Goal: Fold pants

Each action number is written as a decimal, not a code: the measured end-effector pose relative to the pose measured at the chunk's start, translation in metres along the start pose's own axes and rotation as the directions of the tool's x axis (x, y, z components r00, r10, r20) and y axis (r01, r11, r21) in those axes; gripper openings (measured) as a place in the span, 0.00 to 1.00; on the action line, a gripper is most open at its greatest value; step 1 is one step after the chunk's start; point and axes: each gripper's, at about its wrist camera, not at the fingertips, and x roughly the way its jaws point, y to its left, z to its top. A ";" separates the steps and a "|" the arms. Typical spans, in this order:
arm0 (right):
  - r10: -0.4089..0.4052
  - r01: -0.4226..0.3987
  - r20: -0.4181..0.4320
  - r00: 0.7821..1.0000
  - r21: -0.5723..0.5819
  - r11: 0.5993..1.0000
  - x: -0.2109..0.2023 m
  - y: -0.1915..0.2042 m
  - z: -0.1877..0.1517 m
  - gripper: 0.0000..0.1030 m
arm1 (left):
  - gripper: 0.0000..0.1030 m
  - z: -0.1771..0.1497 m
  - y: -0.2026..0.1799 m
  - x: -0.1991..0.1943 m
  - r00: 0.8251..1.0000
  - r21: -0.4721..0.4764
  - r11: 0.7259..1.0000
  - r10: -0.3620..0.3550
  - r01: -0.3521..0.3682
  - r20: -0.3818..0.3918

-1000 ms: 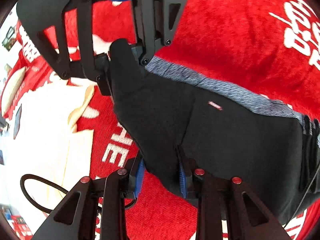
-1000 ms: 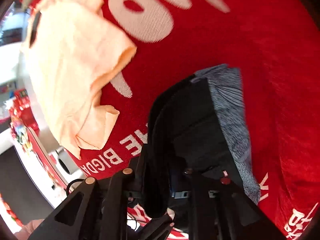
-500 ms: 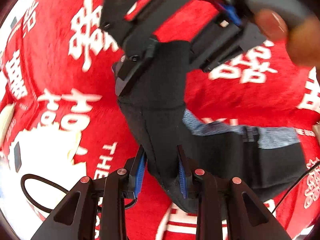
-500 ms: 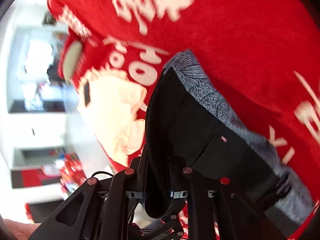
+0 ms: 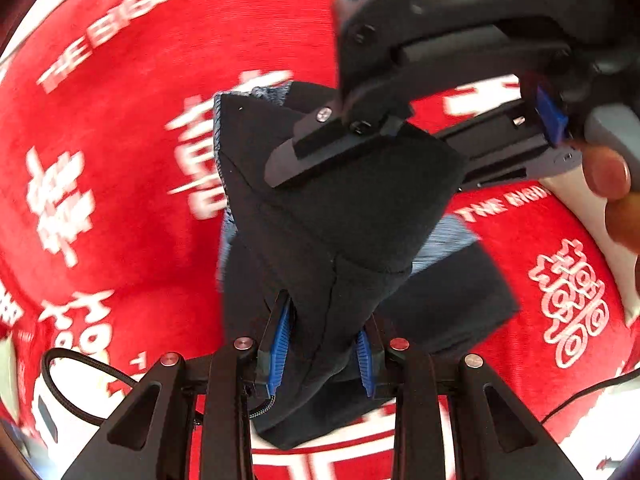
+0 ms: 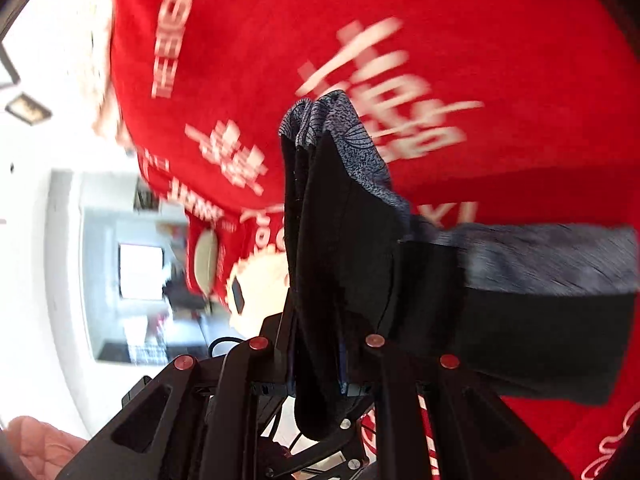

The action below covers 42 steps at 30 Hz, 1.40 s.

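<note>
I am holding the pants [image 5: 340, 216] up off the red cloth [image 5: 120, 184] on the tabletop, bunched between both tools, so one end can carry over the part trailing on the cloth. My left tool [image 5: 322, 350] is clenching a dark fold between its blue pads and pointing steeply down. My right tool [image 6: 318, 364] is clamping the other edge, angled shallower, crossing above the left one.

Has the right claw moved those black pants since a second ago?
Yes. The right claw has swung the pants away from the cream cloth, across the red cover, and lifted them.
</note>
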 end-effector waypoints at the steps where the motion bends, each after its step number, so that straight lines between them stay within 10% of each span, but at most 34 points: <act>1: -0.003 0.002 0.021 1.000 0.016 1.000 -0.007 -0.011 -0.003 0.16 | 0.30 0.002 -0.013 0.003 1.000 0.022 1.000 -0.008 0.008 -0.007; 14: -0.173 0.163 0.050 0.984 0.166 0.973 -0.072 -0.171 -0.047 0.16 | 0.31 -0.025 -0.145 0.088 0.981 0.218 0.975 0.009 0.034 -0.192; 22: -0.141 0.121 0.076 0.987 0.219 0.968 -0.064 -0.212 -0.067 0.16 | 0.47 -0.031 -0.141 0.091 0.964 0.202 0.977 -0.018 0.074 -0.266; 25: -0.182 0.166 0.065 0.981 0.195 0.967 -0.064 -0.203 -0.068 0.19 | 0.69 -0.035 -0.124 0.080 0.957 0.147 0.985 -0.045 0.090 -0.285; 28: -0.243 0.234 0.032 0.969 0.172 0.957 -0.061 -0.190 -0.069 0.27 | 0.70 -0.033 -0.096 0.062 0.963 0.094 0.992 -0.053 0.080 -0.263; 31: -0.362 0.360 -0.010 0.932 0.126 0.924 -0.062 -0.181 -0.072 0.44 | 0.70 -0.026 -0.057 0.054 0.968 0.019 0.999 -0.044 0.050 -0.248; 38: -0.605 0.604 0.076 0.793 0.037 0.796 -0.080 -0.141 -0.073 0.44 | 0.70 -0.027 0.024 0.082 0.957 -0.193 0.979 0.007 -0.066 -0.289; 42: -0.598 0.604 0.103 0.795 -0.042 0.796 -0.065 -0.120 -0.069 0.30 | 0.70 -0.048 0.036 0.104 0.937 -0.243 0.968 -0.032 -0.057 -0.347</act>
